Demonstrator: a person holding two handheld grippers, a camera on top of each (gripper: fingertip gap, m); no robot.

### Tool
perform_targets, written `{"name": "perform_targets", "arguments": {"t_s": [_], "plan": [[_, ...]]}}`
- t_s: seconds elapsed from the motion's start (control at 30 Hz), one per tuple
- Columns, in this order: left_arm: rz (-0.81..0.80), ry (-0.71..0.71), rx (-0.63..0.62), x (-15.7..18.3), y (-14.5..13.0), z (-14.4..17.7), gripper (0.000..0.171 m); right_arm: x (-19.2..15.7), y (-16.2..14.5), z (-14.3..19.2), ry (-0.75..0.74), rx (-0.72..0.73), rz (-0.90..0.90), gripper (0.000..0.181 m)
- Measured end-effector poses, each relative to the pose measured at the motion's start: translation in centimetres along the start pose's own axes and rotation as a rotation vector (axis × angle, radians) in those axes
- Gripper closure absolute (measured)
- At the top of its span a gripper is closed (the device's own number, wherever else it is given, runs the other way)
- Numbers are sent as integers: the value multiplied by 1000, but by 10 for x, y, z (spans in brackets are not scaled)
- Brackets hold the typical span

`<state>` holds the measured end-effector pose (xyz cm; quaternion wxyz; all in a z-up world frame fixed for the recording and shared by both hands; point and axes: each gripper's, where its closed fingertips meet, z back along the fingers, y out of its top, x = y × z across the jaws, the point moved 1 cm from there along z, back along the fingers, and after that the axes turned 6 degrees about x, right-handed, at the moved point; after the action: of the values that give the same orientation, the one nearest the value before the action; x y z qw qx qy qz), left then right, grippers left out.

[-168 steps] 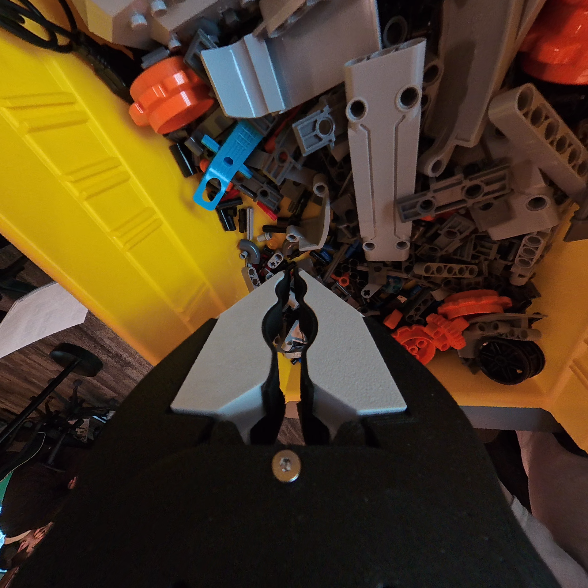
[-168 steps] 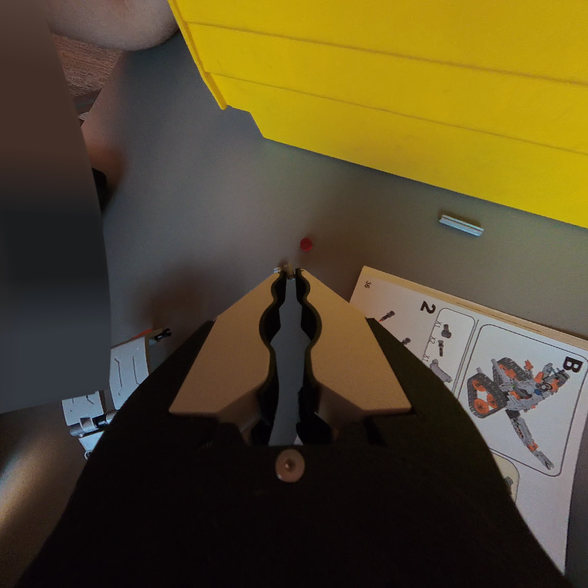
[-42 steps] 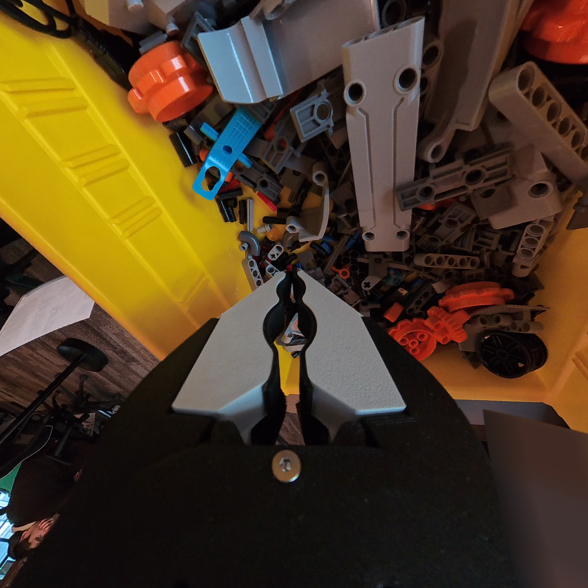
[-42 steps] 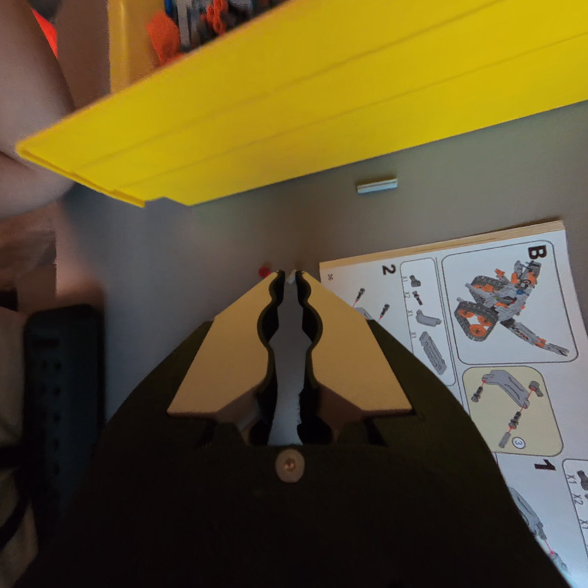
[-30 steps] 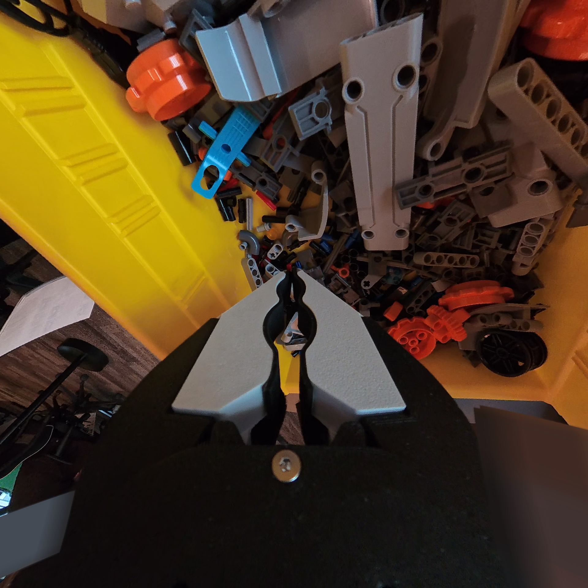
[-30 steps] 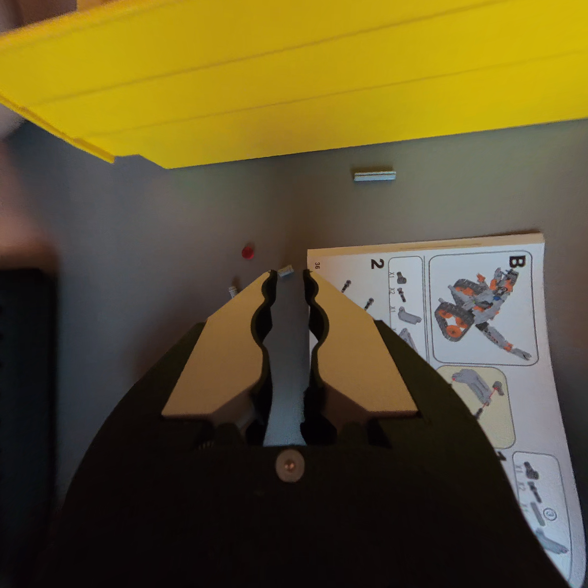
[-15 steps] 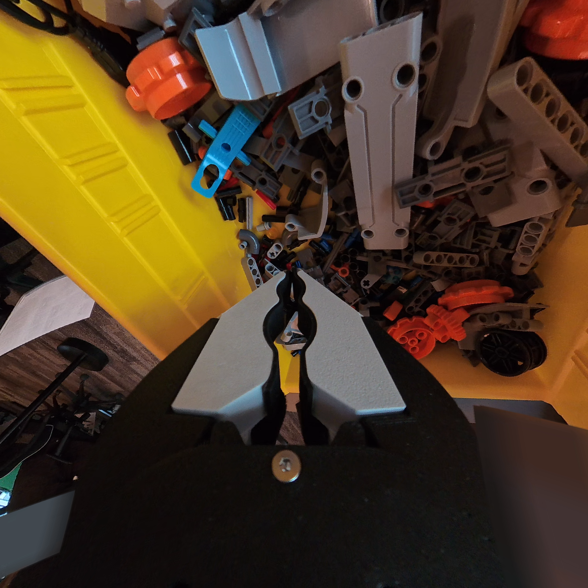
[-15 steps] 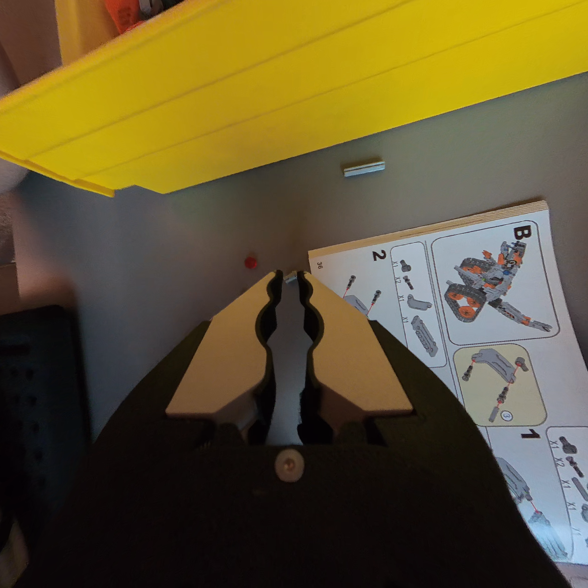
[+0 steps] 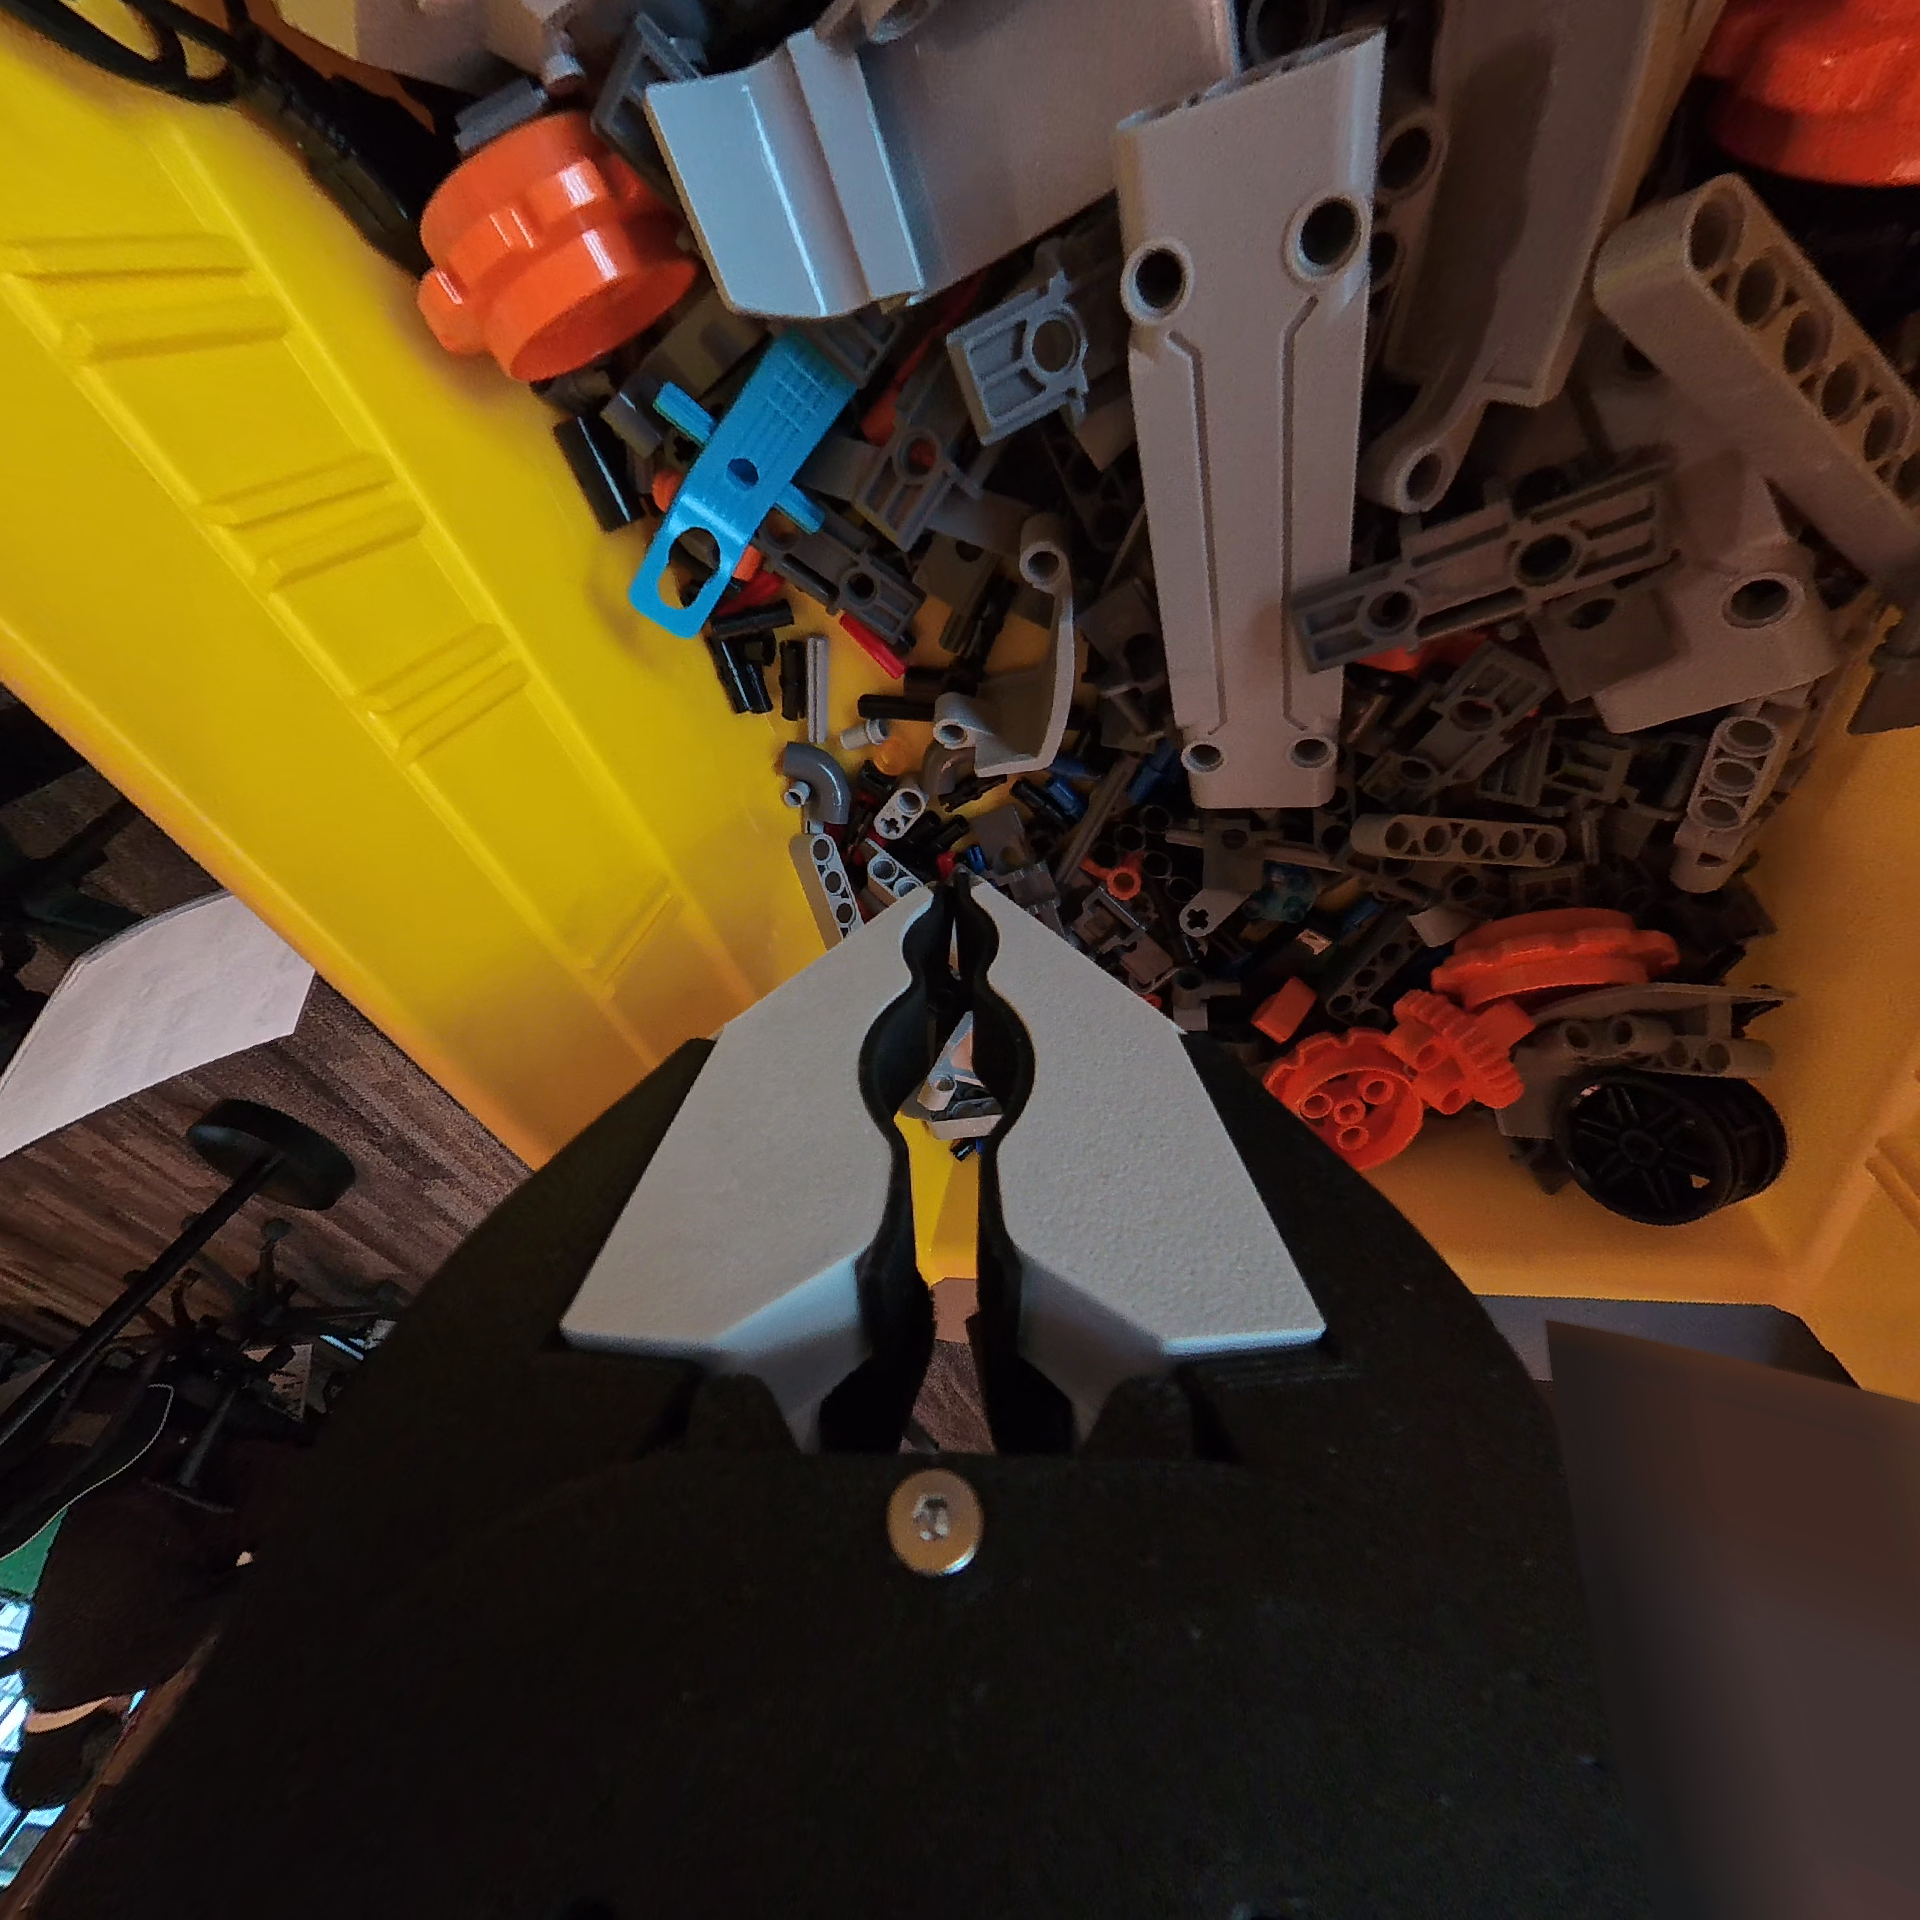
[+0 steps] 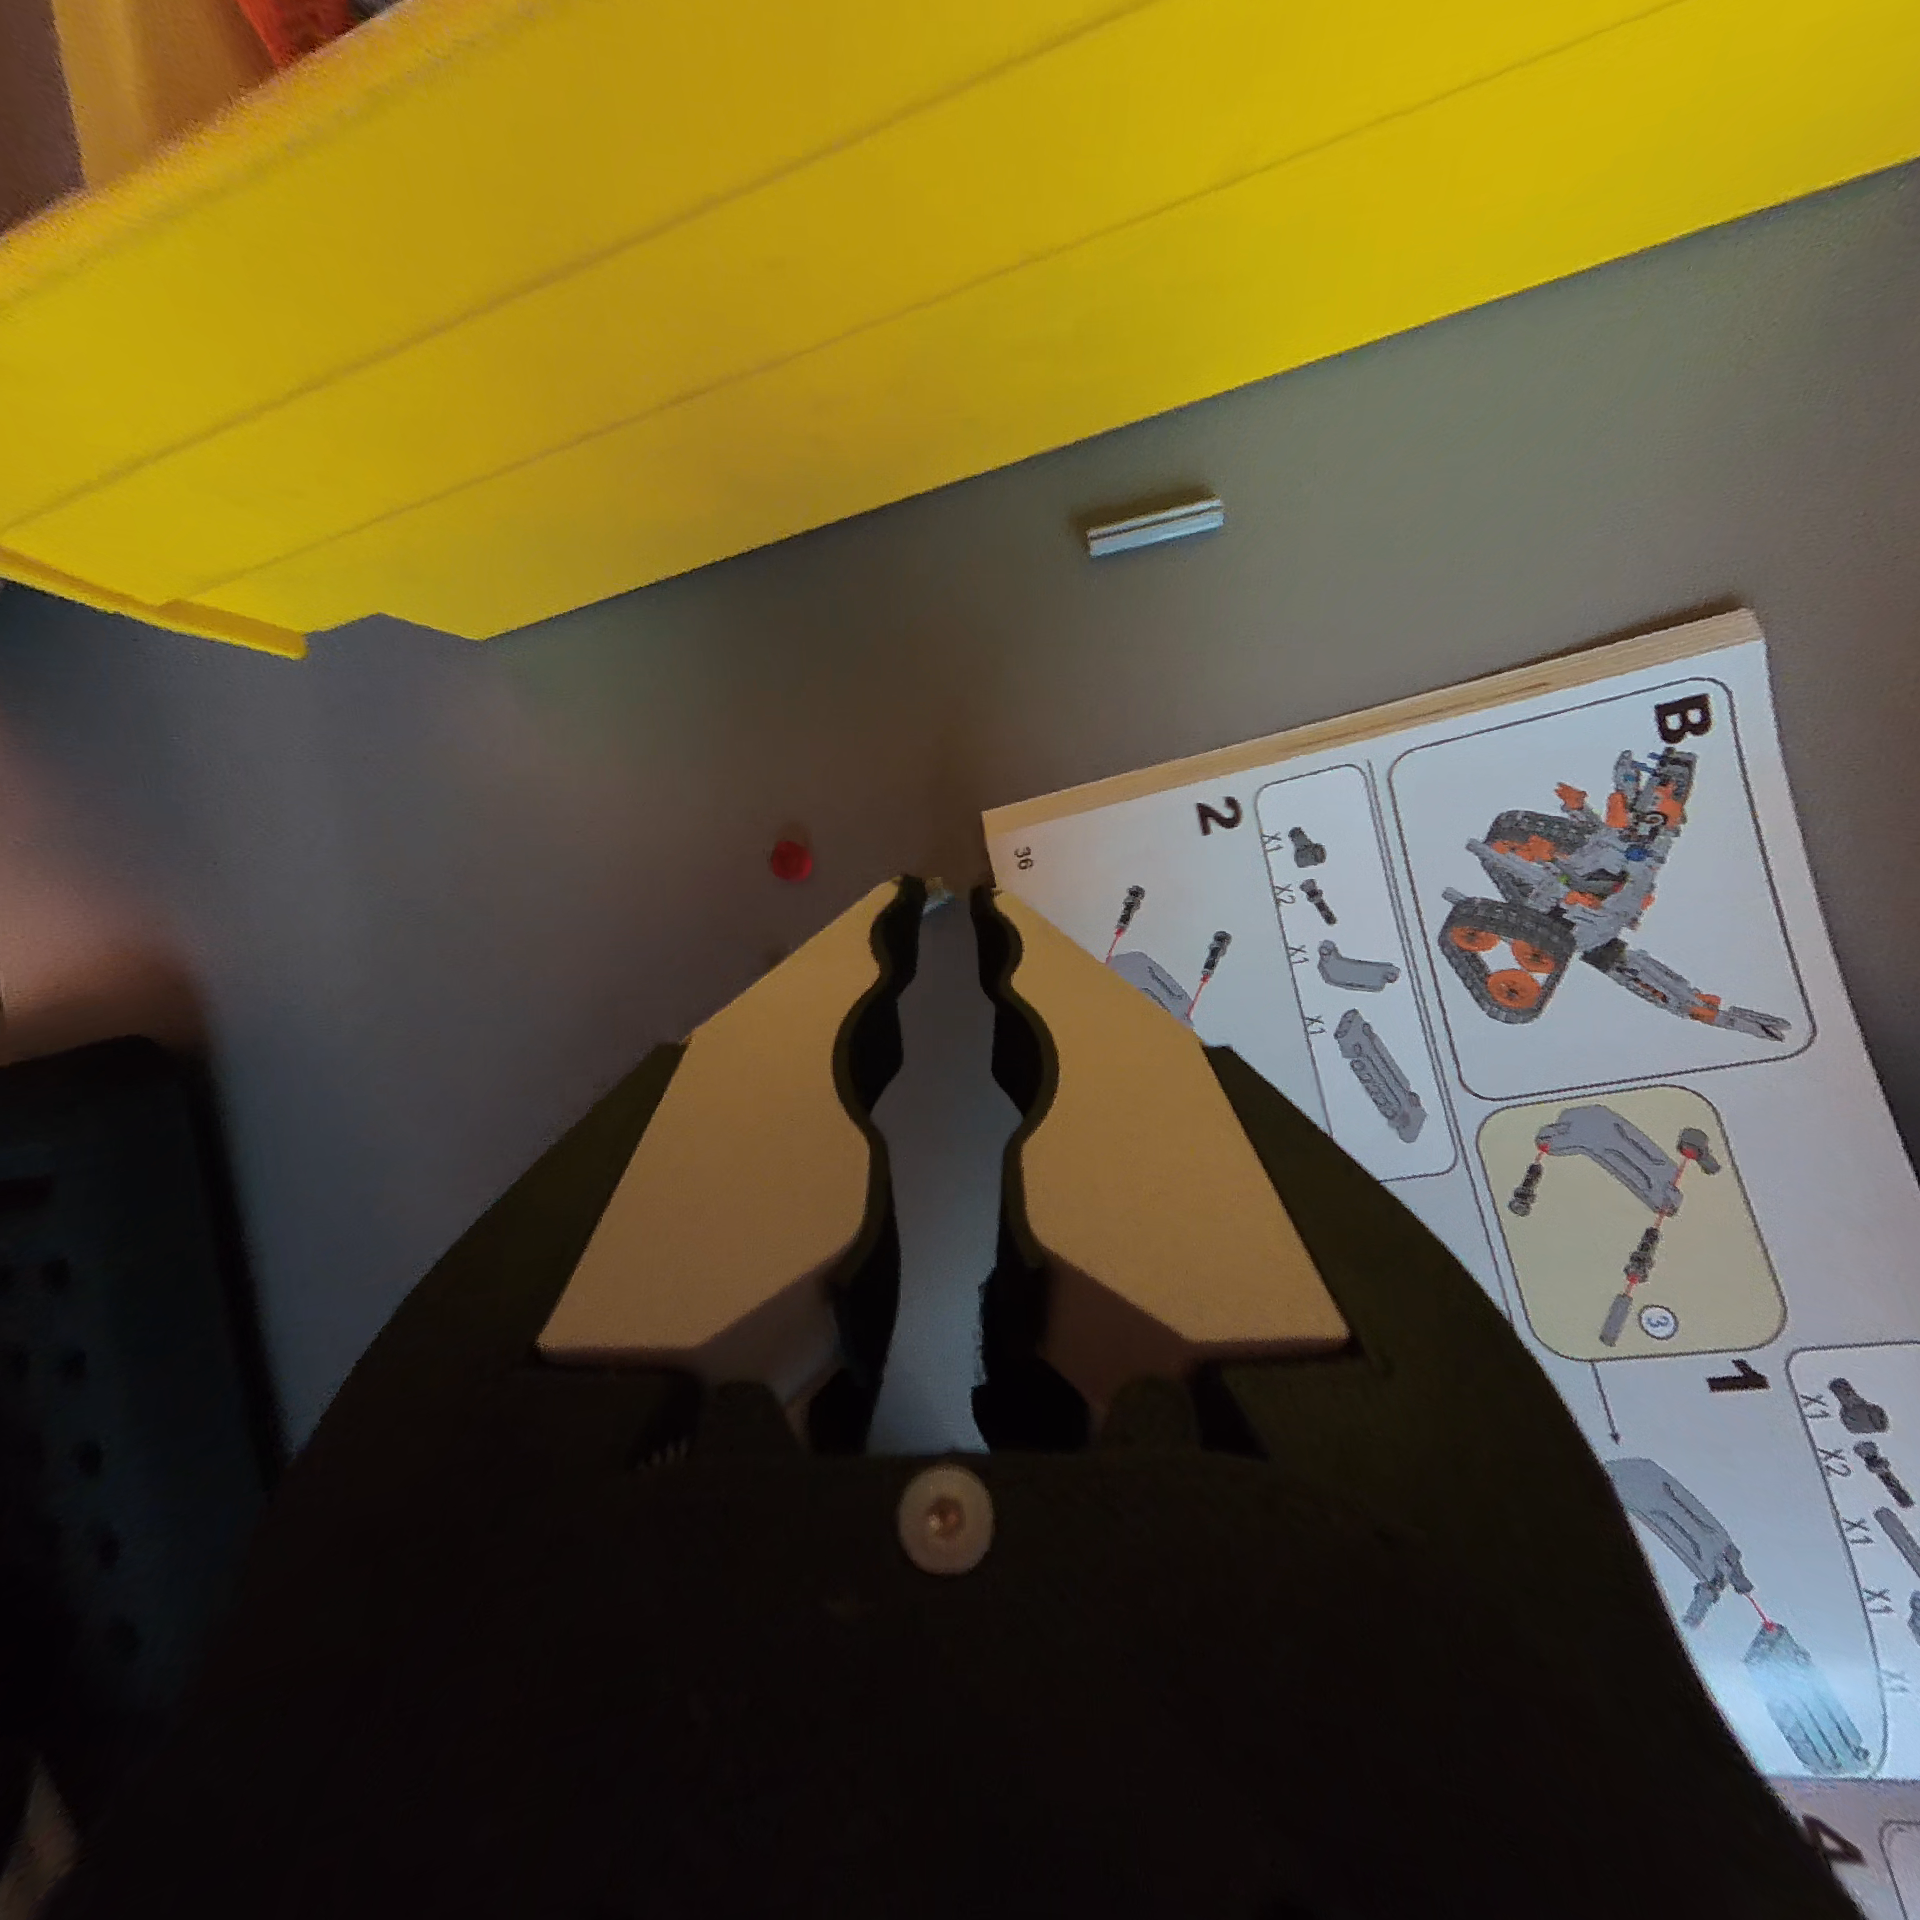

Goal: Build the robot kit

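My left gripper (image 9: 958, 896) is shut, its tips just above a heap of small dark and grey toy building parts in a yellow bin (image 9: 364, 623). I cannot tell whether it pinches anything. A long light-grey panel (image 9: 1242, 468), a blue piece (image 9: 738, 488) and an orange hub (image 9: 551, 270) lie ahead of it. My right gripper (image 10: 942, 894) is shut on a tiny light-grey piece (image 10: 938, 898) at its tips, low over the grey table (image 10: 520, 883). A small red stud (image 10: 790, 860) lies just left of its tips.
An open instruction booklet (image 10: 1558, 1039) lies right of the right gripper. A short grey bar (image 10: 1153, 528) lies near the bin's outer wall (image 10: 727, 312). A black perforated object (image 10: 94, 1299) is at the left. Orange gears (image 9: 1382, 1081) and a black wheel (image 9: 1662, 1143) sit in the bin's corner. The right gripper is farther from the orange hub (image 9: 551, 270), some 25 centimetres, than the left, some 10 centimetres.
The right gripper opened slightly a second ago, then closed again on the tiny grey piece, and its view tilted. The left gripper has barely moved over the bin.
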<state>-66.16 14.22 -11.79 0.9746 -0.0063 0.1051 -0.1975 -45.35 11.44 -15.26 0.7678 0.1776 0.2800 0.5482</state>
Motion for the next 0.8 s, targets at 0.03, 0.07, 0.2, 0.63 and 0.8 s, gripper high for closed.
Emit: {"name": "perform_targets", "arguments": {"t_s": [0.03,0.07,0.2,0.63,0.8], "plan": [[0,0,0,0,0,0,171,-1,1,1,-7,3,4,171],[0,1,0,0,0,0,171,0,2,1,-21,6,10,171],[-1,0,0,0,0,0,171,-4,3,3,-25,8,17,171],[0,5,-8,0,-1,0,171,-5,-1,-1,-71,-22,34,170],[1,5,-7,0,-2,0,171,-9,-3,-2,-65,-41,85,176]]}}
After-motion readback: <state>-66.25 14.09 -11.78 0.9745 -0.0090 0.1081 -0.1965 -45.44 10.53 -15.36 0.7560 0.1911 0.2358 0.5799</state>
